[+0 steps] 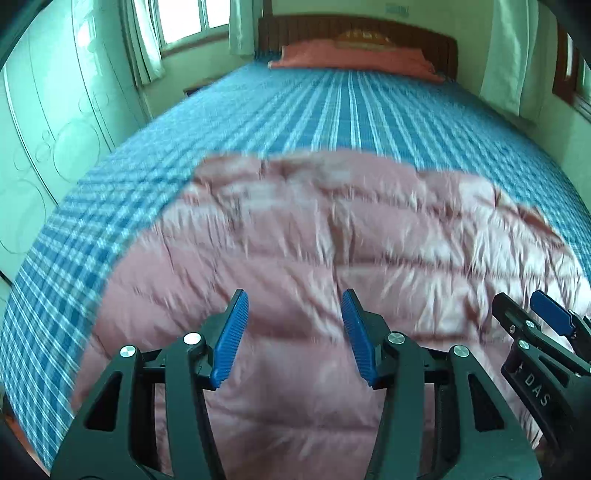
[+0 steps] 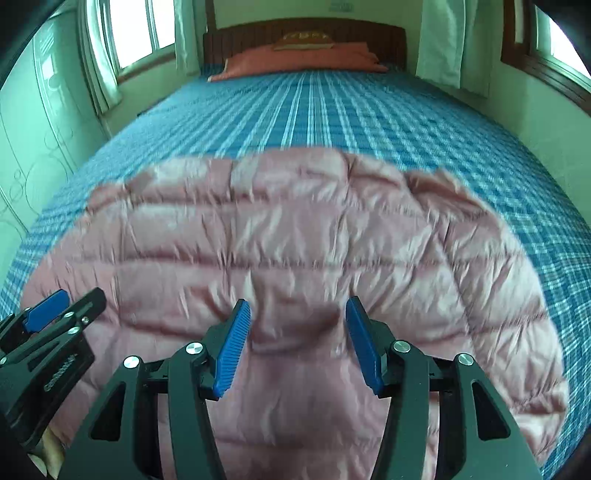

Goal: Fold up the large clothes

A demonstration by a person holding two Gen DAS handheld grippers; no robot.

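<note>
A pink quilted puffer jacket [image 1: 314, 240] lies spread on the near end of the bed; it also fills the right wrist view [image 2: 295, 229]. My left gripper [image 1: 294, 301] is open and empty, just above the jacket's near part. My right gripper [image 2: 298, 308] is open and empty, over the jacket's near middle. The right gripper also shows at the right edge of the left wrist view [image 1: 532, 314]. The left gripper shows at the left edge of the right wrist view [image 2: 62, 310]. Both views are motion-blurred.
The bed has a blue plaid sheet [image 1: 332, 110] and a wooden headboard [image 1: 369, 33]. An orange-red pillow [image 1: 351, 55] lies at the far end. A pale wardrobe [image 1: 44, 129] stands left. Curtained windows [image 2: 136, 33] are behind and to the right.
</note>
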